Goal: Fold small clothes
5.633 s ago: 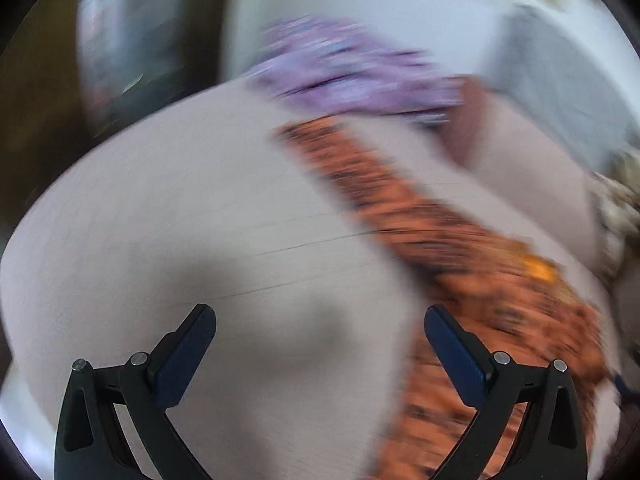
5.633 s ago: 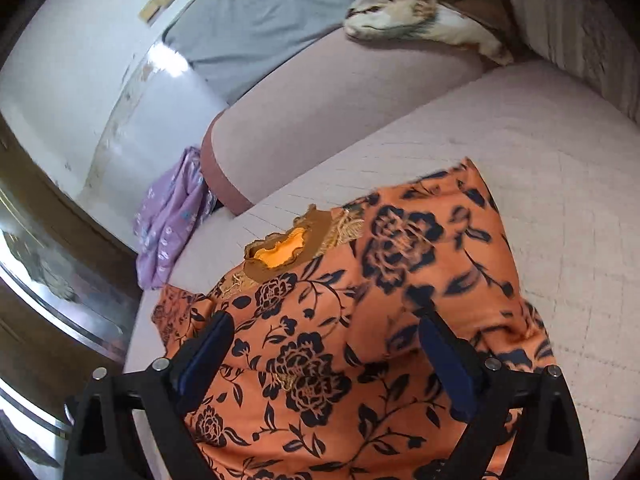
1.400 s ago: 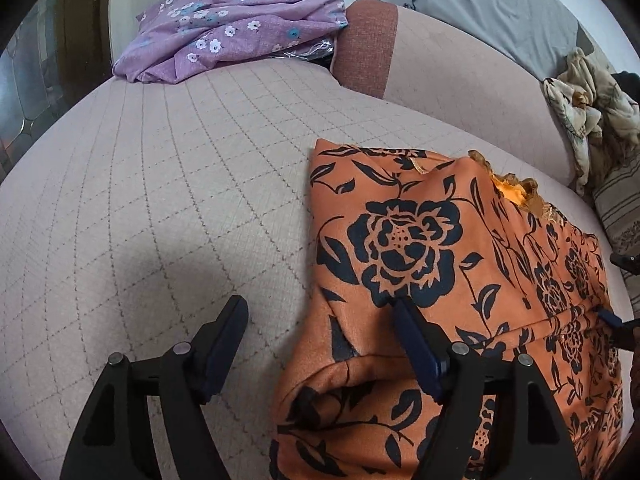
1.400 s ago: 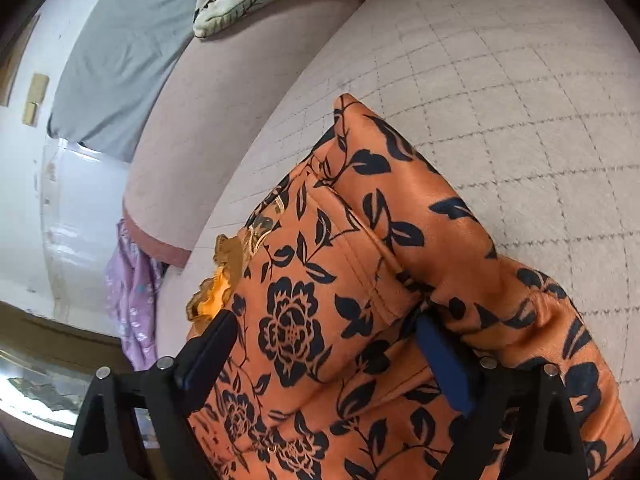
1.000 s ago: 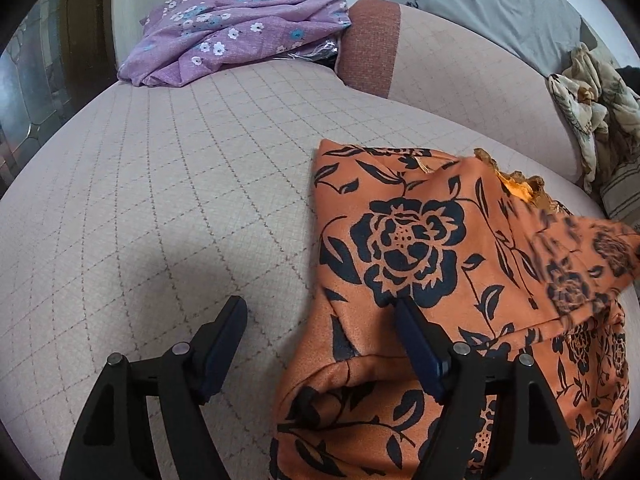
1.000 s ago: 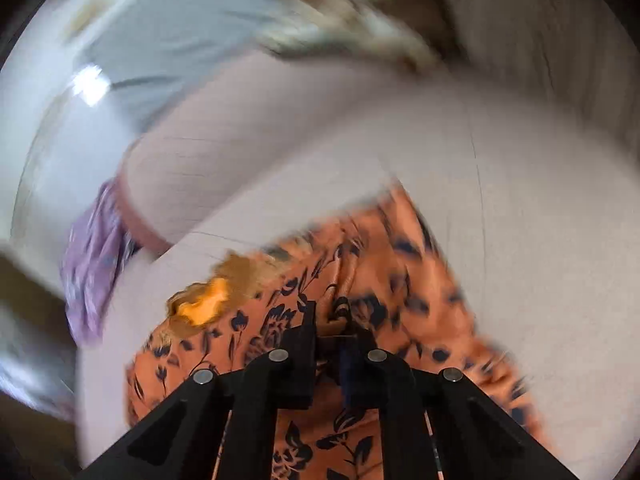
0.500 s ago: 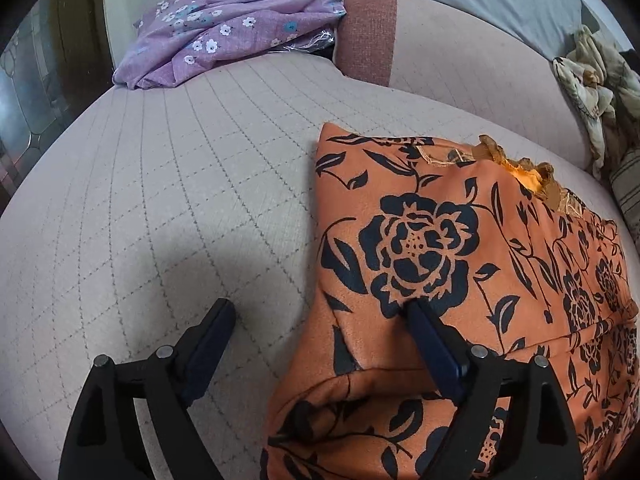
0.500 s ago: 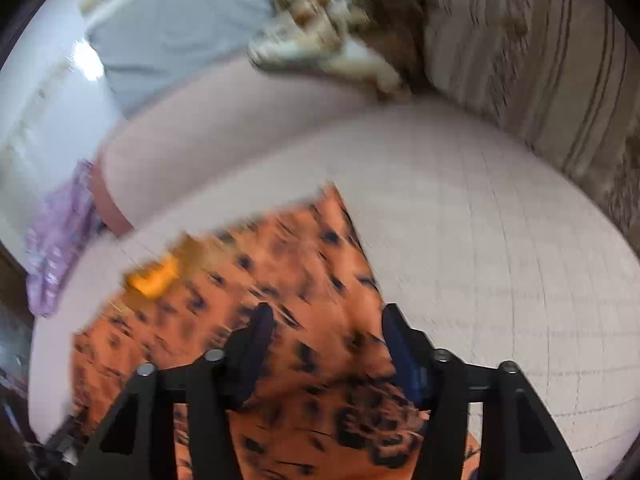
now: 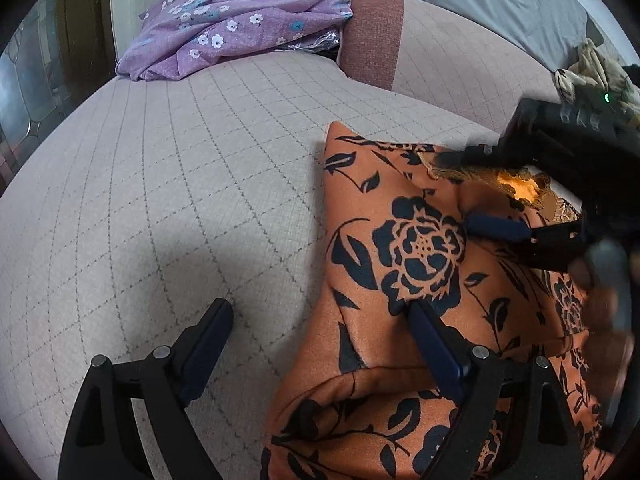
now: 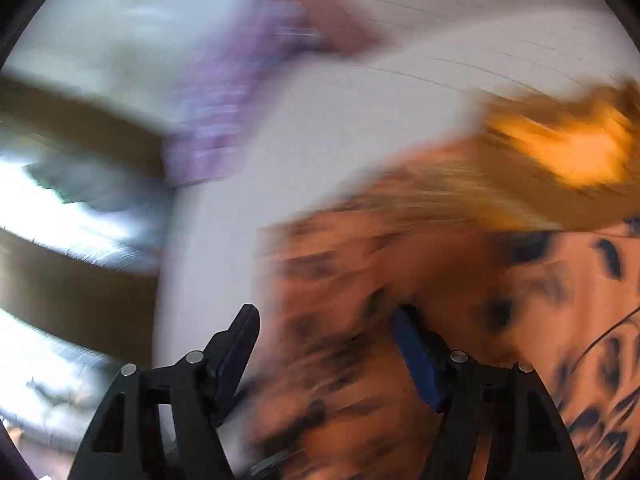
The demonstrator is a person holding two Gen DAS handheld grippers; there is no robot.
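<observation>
Under both grippers' spread fingers point(image 9: 434, 342): orange garment point(image 9: 404, 248).

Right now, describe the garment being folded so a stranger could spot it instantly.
On the beige quilted sofa seat, look toward the near right side, in front of the backrest. The orange garment lies there, printed with black roses and leaves; the purple floral cloth sits bunched at the far corner.

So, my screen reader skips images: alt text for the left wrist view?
An orange floral garment lies on a beige quilted sofa, the open left gripper straddling its edge. The right gripper reaches in near its collar; a purple cloth sits behind.
</observation>
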